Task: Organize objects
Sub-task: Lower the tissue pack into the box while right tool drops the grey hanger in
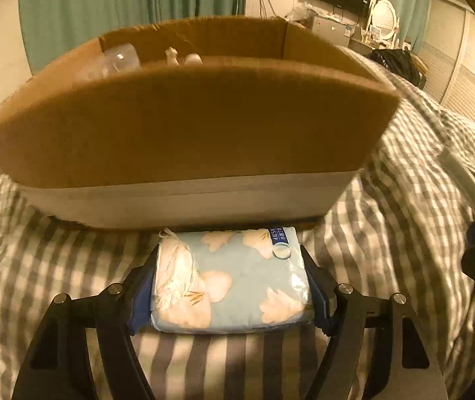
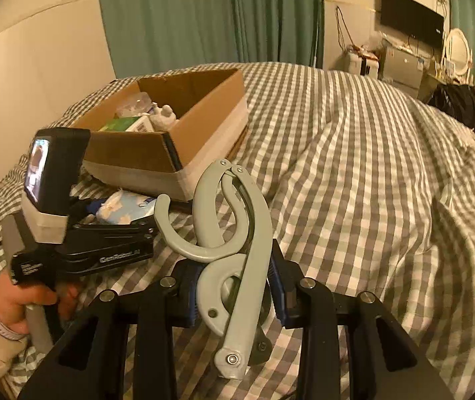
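A pale blue tissue pack (image 1: 234,280) printed with cream flowers, one end torn open, sits just before the open cardboard box (image 1: 187,126) already holding a clear bottle and small white items, while a grey folding hook-shaped hanger (image 2: 234,253) stands tilted above the bedding.

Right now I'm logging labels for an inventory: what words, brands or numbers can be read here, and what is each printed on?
"GenRobot.AI" (last letters soft): on the side of the left gripper, seen from the right wrist view.
Tissue pack: blue label with white characters near its top edge, too blurred to read.
White print on the left gripper's handle: too small to read.
Cardboard box: no readable text.
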### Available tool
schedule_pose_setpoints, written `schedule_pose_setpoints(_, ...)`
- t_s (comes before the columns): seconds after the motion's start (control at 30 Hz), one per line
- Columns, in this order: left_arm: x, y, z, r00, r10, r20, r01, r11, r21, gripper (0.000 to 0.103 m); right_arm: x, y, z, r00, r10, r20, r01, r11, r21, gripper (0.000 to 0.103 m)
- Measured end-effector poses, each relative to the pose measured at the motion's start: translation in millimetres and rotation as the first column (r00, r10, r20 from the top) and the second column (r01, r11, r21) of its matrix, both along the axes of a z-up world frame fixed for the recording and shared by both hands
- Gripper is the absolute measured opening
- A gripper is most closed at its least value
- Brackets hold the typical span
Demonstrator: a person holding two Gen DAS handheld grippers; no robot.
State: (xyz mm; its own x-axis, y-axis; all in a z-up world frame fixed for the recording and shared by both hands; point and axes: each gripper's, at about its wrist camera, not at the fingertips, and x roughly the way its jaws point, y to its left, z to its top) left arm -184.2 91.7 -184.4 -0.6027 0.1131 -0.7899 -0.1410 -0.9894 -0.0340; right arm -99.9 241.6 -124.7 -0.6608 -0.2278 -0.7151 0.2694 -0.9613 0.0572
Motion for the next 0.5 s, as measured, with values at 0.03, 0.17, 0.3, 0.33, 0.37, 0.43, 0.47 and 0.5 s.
schedule_pose_setpoints(0.03,7,-2,6,1.0,-0.002,-0.009,0.002,1.0,0.006,0.076,2,-1,2,1.0,0.002,-0.005,-0.002,1.0,0.005,0.033)
schedule_pose_setpoints(0.17,32,-11,28,1.0,0.002,-0.026,-0.002,1.0,0.011,0.076,13,-7,11,1.0,0.014,-0.017,-0.014,1.0,-0.005,0.033)
schedule_pose_setpoints(0.3,43,-24,60,0.996,0.013,-0.085,-0.01,0.999,0.037,0.076,23,-12,31,0.999,0.024,-0.042,-0.025,0.999,-0.023,0.033)
schedule_pose_setpoints(0.33,47,-28,71,0.994,0.017,-0.11,-0.012,0.999,0.045,0.076,25,-14,39,0.998,0.03,-0.057,-0.032,0.999,-0.03,0.033)
schedule_pose_setpoints(0.37,50,-33,80,0.991,0.019,-0.13,-0.012,0.999,0.047,0.076,28,-17,48,0.997,0.036,-0.073,-0.039,0.999,-0.034,0.033)
schedule_pose_setpoints(0.43,54,-38,102,0.983,0.029,-0.18,-0.02,0.999,0.049,0.076,31,-22,67,0.992,0.052,-0.112,-0.055,0.998,-0.031,0.033)
schedule_pose_setpoints(0.47,54,-39,111,0.979,0.034,-0.201,-0.024,0.998,0.05,0.076,33,-25,76,0.989,0.059,-0.133,-0.063,0.998,-0.025,0.033)
schedule_pose_setpoints(0.5,56,-44,122,0.974,0.039,-0.223,-0.028,0.998,0.052,0.076,33,-30,88,0.984,0.07,-0.161,-0.074,0.997,-0.021,0.033)
